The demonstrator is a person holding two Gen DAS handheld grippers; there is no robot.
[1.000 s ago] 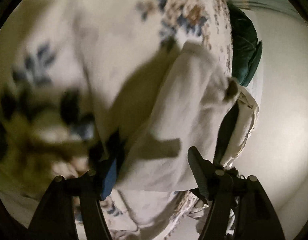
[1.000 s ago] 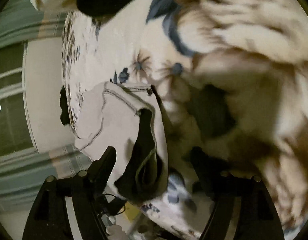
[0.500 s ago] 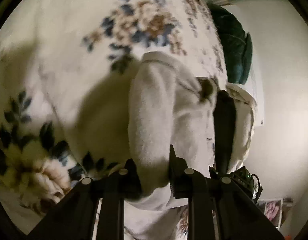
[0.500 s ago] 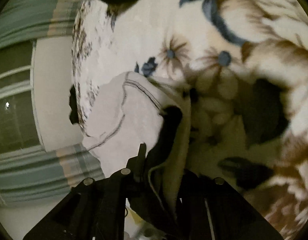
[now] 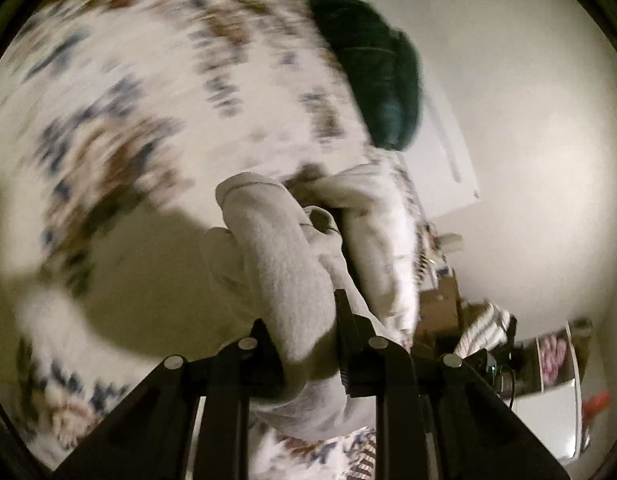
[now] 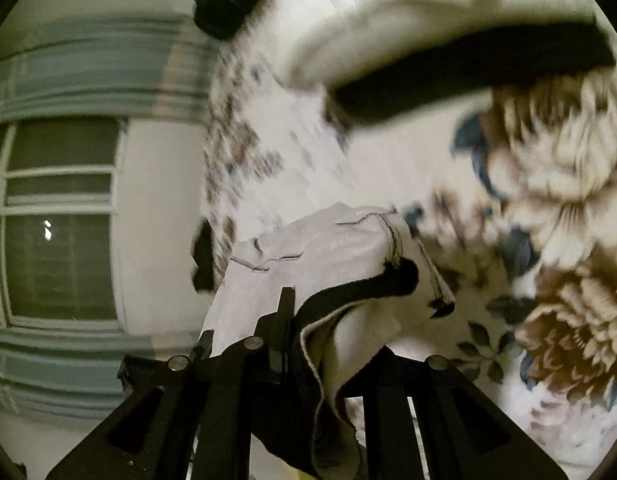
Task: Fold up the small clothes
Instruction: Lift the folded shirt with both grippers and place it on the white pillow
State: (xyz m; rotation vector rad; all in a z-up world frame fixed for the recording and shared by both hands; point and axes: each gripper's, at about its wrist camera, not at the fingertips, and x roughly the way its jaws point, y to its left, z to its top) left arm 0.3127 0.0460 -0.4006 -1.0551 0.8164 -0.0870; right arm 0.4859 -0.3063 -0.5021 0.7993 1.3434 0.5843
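A small pale grey garment (image 5: 284,272) with a black waistband lies bunched on a floral blanket (image 5: 128,100). My left gripper (image 5: 302,344) is shut on a thick fold of the garment and holds it raised off the blanket. In the right wrist view my right gripper (image 6: 328,340) is shut on the garment (image 6: 328,252) at its black band (image 6: 360,284), with cloth hanging between the jaws. A second pale garment with a black band (image 6: 448,40) lies farther up the floral blanket (image 6: 548,200).
A dark green cushion (image 5: 372,68) sits at the blanket's far edge by a white wall (image 5: 528,80). Cluttered boxes and items (image 5: 488,332) stand at the right. A window with striped curtains (image 6: 60,220) is to the left in the right wrist view.
Both grippers were open around the garment a second ago, then closed on it. Both have now lifted their holds off the blanket, bunching the cloth.
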